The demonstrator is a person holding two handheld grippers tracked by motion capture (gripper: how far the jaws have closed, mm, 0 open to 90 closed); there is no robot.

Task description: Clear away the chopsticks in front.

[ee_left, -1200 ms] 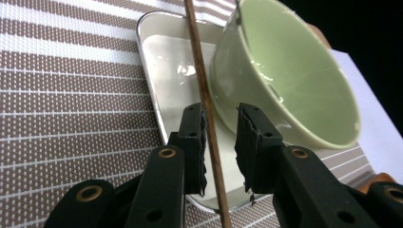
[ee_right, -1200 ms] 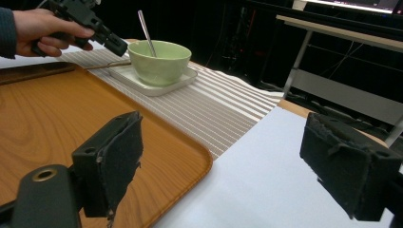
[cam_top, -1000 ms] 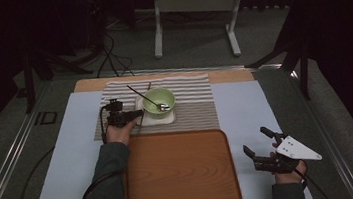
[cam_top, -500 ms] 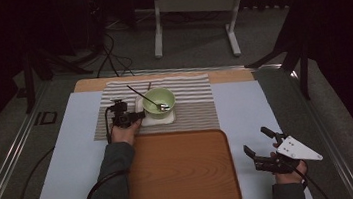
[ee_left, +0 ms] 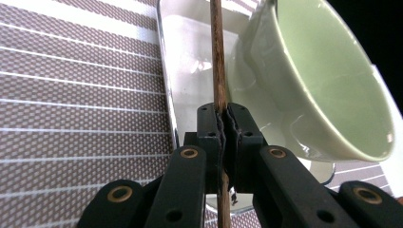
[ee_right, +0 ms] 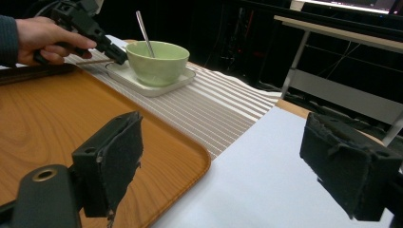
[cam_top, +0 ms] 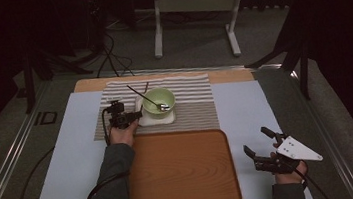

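A: Which step is in hand?

B: A pick-up, I judge; the left gripper (cam_top: 133,116) is clamped tight on a thin brown wooden stick (ee_left: 218,71), probably a chopstick, which lies along the near-left edge of the white rectangular ceramic plate (cam_top: 142,120); its jaws meet on the shaft with no gap in the left gripper view.

A: And the other tool?

B: The right gripper (cam_top: 260,146) hangs near the right edge of the table, jaws spread wide and holding nothing; its black pads (ee_right: 115,159) look rough and foam-like.

A: What does the next move call for?

B: A straight lift, I think; the stick runs just beside the pale green glazed bowl (cam_top: 158,102), so any sideways swing could knock it or the metal spoon (cam_top: 150,100) leaning inside.

A: Surfaces?

B: A striped grey-and-white woven cloth (cam_top: 195,102) lies under the plate; nearer sits a smooth orange-brown wooden tray (cam_top: 182,171) with rounded corners.
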